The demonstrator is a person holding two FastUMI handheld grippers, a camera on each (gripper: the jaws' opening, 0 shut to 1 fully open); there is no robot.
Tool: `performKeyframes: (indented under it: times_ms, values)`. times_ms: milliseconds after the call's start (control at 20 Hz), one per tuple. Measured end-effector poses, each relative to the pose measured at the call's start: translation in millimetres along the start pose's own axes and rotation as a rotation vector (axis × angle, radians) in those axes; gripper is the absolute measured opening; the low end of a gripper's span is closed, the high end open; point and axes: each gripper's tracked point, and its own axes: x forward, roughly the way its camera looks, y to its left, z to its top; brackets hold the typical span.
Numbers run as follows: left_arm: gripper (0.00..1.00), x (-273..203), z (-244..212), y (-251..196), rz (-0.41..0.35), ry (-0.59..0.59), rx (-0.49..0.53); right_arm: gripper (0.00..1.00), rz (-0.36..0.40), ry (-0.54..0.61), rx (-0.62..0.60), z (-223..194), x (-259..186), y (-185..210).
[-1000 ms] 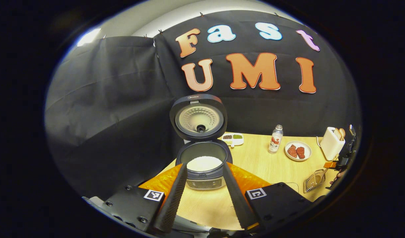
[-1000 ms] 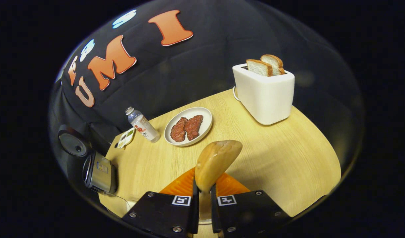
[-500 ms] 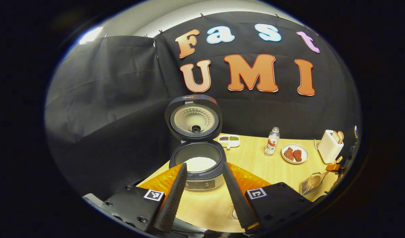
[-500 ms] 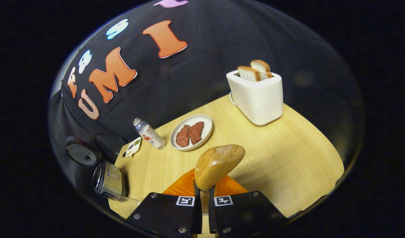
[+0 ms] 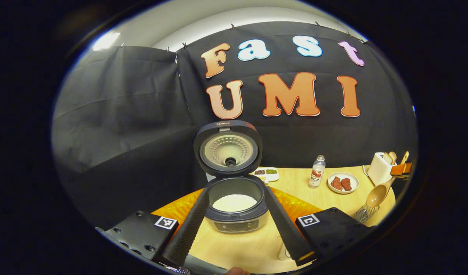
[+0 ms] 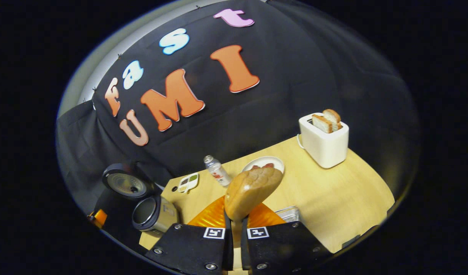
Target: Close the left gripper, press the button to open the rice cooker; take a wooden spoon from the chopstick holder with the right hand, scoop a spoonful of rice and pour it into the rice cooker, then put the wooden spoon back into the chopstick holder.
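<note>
- The right hand-held gripper (image 6: 236, 229) is clamped on the wooden spoon (image 6: 252, 189), bowl up, above the chopstick holder (image 6: 288, 214).
- The left hand-held gripper (image 5: 234, 225), fingers apart, frames the open rice cooker (image 5: 234, 202).

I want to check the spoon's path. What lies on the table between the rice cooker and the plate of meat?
In the left gripper view, a small sectioned dish and a bottle stand between the rice cooker and the plate of meat.

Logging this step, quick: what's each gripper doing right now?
Left gripper: open, holding nothing, fingers either side of the rice cooker.
Right gripper: shut on the wooden spoon.
</note>
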Motion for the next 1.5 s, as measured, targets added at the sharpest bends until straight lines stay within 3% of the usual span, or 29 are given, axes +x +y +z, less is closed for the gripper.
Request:
performKeyframes:
  times_ms: [200, 350, 450, 750, 1050, 1150, 1500]
  values:
    - [1.00, 2, -12, 28, 0.001, 0.018, -0.028, 0.07, 0.070, 0.088, -0.093, -42, 3, 59]
    - [1.00, 2, -22, 56, 0.032, 0.034, -0.059, 0.07, 0.087, 0.121, -0.187, -68, 8, 82]
    - [0.96, 3, -32, 70, 0.054, 0.051, -0.067, 0.07, 0.067, 0.133, -0.264, -85, 17, 83]
    - [0.99, -1, -52, 102, 0.110, 0.085, -0.073, 0.07, -0.082, 0.145, -0.553, -128, 38, 68]
    - [0.99, -4, -67, 123, 0.158, 0.115, -0.113, 0.07, -0.126, 0.067, -0.795, -145, 47, 77]
    - [0.94, -1, -64, 130, 0.173, 0.109, -0.107, 0.07, -0.140, 0.060, -0.851, -157, 51, 77]
    - [0.94, -1, -61, 140, 0.200, 0.103, -0.065, 0.06, -0.157, 0.085, -0.925, -192, 66, 69]
